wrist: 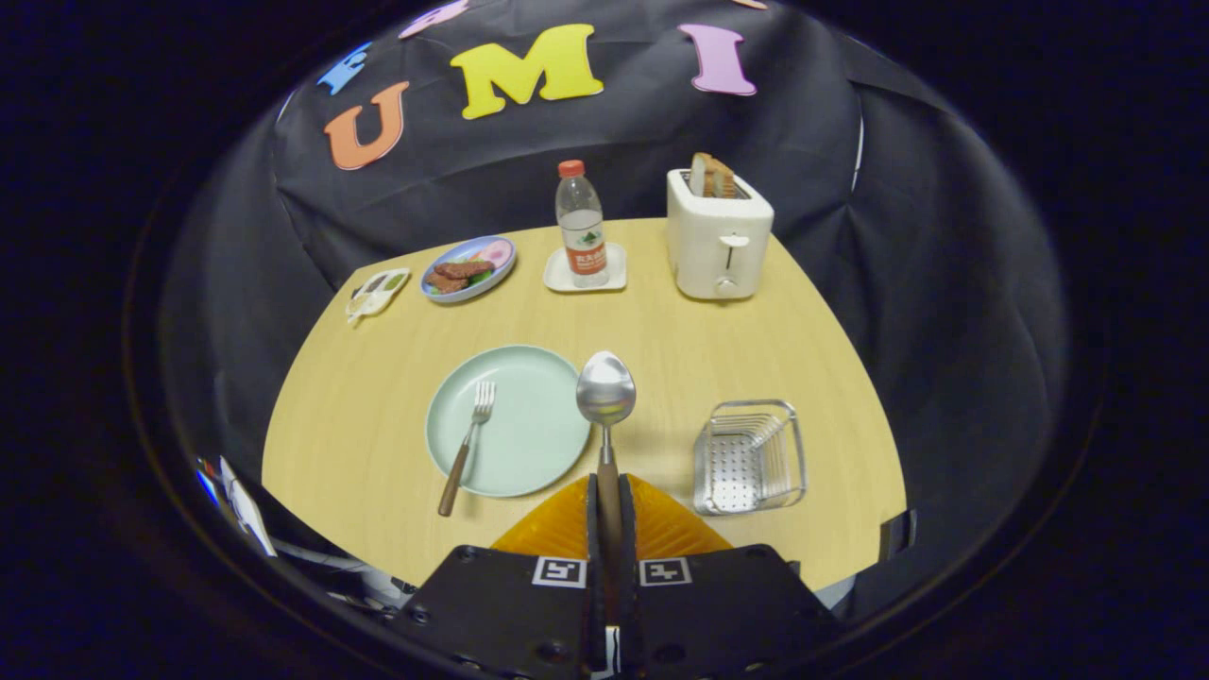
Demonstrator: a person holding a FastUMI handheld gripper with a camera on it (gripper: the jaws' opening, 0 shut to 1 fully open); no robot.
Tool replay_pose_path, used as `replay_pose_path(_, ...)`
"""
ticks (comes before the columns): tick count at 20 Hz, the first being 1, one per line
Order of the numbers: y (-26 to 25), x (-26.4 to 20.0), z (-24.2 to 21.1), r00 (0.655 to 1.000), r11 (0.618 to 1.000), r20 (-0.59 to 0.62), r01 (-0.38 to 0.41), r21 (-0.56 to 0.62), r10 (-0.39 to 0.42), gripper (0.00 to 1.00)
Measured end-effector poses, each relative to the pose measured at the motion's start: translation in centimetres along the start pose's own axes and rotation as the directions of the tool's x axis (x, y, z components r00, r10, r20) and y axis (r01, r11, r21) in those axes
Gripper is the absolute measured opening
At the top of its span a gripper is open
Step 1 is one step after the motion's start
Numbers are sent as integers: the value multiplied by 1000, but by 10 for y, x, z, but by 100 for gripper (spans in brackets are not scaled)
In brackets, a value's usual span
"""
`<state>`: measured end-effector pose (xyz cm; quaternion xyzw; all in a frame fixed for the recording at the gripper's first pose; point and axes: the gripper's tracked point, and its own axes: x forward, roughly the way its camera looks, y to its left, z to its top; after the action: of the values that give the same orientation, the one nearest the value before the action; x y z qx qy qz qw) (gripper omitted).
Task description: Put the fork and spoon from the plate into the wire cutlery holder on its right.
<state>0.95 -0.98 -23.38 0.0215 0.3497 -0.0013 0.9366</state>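
Brown wooden handle, clamped: your gripper (609,515) has both fingers pressed together on the handle of the spoon (605,389), and the steel bowl stands out ahead of the fingertips, raised above the table (661,331) just past the right rim of the plate (529,420).

Item, plate: pale green, round, near the front edge of the table, left of the fingers. The fork (468,444) lies on its left half, tines toward the far edge, brown handle overhanging the front rim toward the front left corner.

Item, wire cutlery holder (749,455): chrome wire with a perforated floor, to the right of the plate and of your fingers, near the front right edge. Nothing is in it.

Items along the far edge, left to right: a small dish (378,291), a blue plate of food (468,267), a water bottle (581,225) on a white coaster (559,276), a white toaster (718,241) with bread in it.

Step in hand, as judged: the spoon is lifted and awaiting carriage; neither utensil is yet stowed. Your next move calls for a swing to the right until the spoon is over the holder, then a descent so it goes inside the wire walls before you part the fingers. Keep the bowl clear of the near wire rim. The fork remains for a second trip.
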Motion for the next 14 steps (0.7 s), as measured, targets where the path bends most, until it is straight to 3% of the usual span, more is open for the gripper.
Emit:
replay_pose_path(6,-61,-12,-16,998,997,-31,53,55,-51,6)
replay_pose_path(14,-84,-7,-26,992,995,-115,55,85,-45,6)
